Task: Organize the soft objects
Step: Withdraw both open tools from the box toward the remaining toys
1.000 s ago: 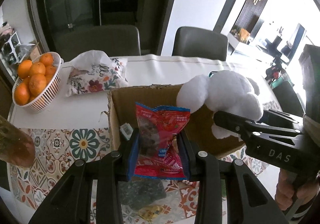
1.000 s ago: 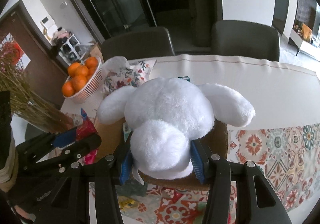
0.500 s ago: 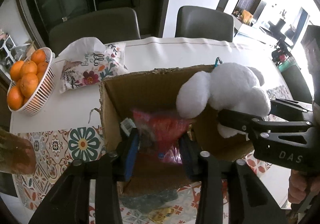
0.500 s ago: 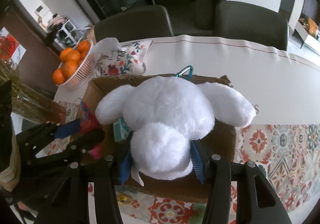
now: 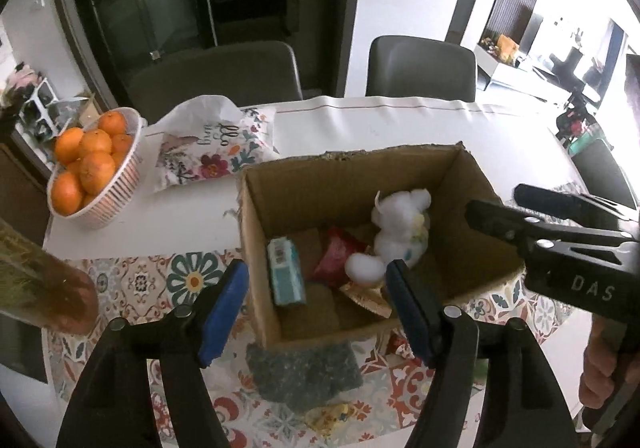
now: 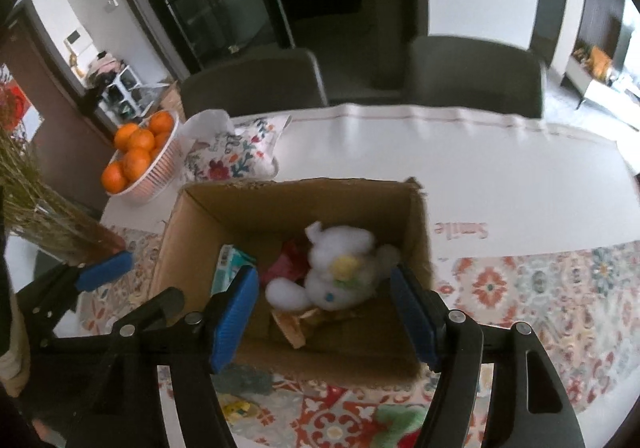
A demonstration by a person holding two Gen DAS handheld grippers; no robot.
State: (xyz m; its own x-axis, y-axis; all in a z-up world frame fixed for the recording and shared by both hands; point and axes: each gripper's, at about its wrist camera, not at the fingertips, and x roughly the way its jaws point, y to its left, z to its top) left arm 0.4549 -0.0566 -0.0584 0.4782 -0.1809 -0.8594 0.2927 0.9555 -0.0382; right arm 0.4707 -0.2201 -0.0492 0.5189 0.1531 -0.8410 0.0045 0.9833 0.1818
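An open cardboard box (image 5: 352, 172) (image 6: 296, 200) stands on the table. Inside lie a white plush toy (image 5: 400, 232) (image 6: 340, 268), a red snack packet (image 5: 336, 256) (image 6: 284, 262) and a teal tissue pack (image 5: 286, 276) (image 6: 226, 262). My left gripper (image 5: 316, 300) is open and empty, above the box's near left edge; it also shows in the right wrist view (image 6: 104, 268). My right gripper (image 6: 326, 306) is open and empty, above the box's near wall; it also shows in the left wrist view (image 5: 520, 208).
A white basket of oranges (image 5: 92, 168) and a floral tissue pouch (image 5: 216, 148) sit back left. A grey sponge-like pad (image 5: 304, 372) and a yellow wrapper (image 5: 328, 414) lie before the box. A dried-plant vase (image 6: 52, 216) stands left. Two chairs (image 5: 420, 64) are behind the table.
Both grippers opened. The red packet and the white plush toy dropped from the jaws into the box. Both grippers have risen a little above the box.
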